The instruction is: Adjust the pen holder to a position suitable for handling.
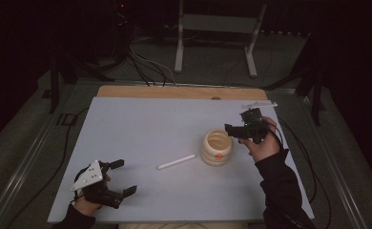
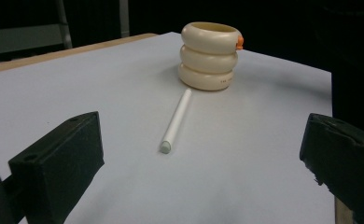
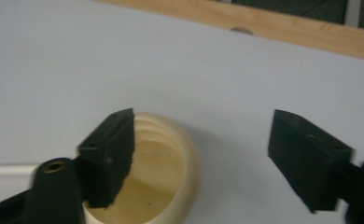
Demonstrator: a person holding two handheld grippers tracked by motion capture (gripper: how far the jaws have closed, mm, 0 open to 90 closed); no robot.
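Seen from above, I held my right gripper (image 1: 232, 130) just right of centre in the high view, its jaws spread wide apart and empty over the rim of the cream ribbed holder (image 1: 217, 147). In the right gripper view one jaw hung over the holder's open mouth (image 3: 147, 186), the other outside its wall. My left gripper (image 1: 118, 177) sat at the lower left, jaws likewise apart, holding nothing. Between them, near the middle of the grey mat (image 1: 141, 124), lay the white stick (image 1: 176, 161), pointing at the holder's base but apart from it. I judged the stick light, stiff, smooth and apt to roll, best pinched across its middle. I took the holder for rigid and fairly light, liable to slide unless gripped across its wall.
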